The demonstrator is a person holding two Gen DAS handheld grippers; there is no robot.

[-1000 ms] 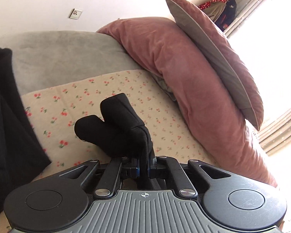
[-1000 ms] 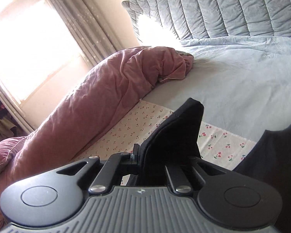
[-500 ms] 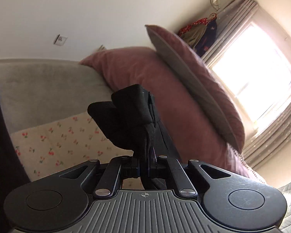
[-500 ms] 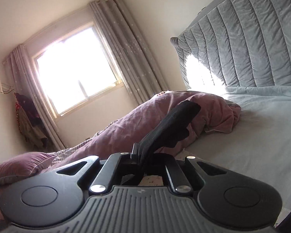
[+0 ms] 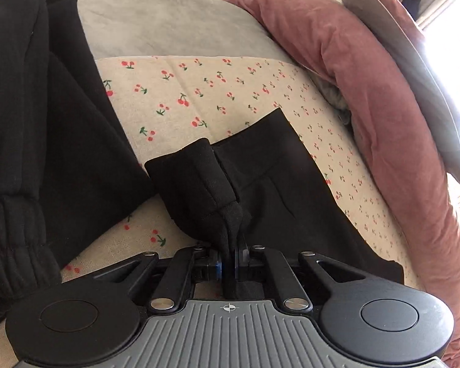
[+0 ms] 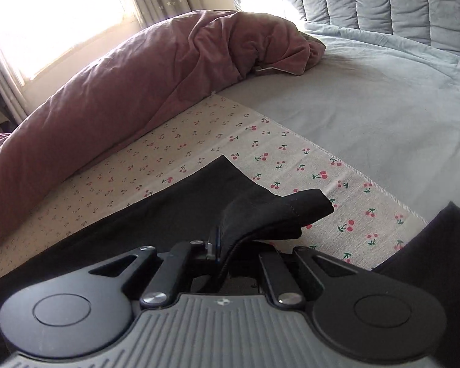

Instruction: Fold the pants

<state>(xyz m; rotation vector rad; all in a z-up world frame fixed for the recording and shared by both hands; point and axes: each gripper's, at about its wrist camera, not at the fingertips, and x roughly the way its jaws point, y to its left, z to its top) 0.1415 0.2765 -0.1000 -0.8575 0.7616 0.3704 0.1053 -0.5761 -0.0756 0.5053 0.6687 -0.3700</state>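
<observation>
The black pants [image 5: 279, 168] lie on a cherry-print cloth [image 5: 181, 92] on the bed. My left gripper [image 5: 230, 257] is shut on a bunched hem of the pants, low over the cloth. In the right wrist view the pants [image 6: 168, 211] stretch away to the left, and my right gripper [image 6: 220, 251] is shut on another edge of the pants, which folds over to the right. The fingertips of both grippers are hidden by the fabric.
A second black garment with an elastic cuff [image 5: 30, 153] lies at the left; its edge shows at the right [image 6: 438, 245]. A pink duvet [image 6: 138, 76] and pillows [image 5: 368, 61] border the cloth. A grey sheet [image 6: 383, 107] and padded headboard [image 6: 383, 3] lie beyond.
Both grippers were raised with the pants fabric hanging up toward the window and wall. They have now come down, and the pants lie spread on the cherry-print cloth.
</observation>
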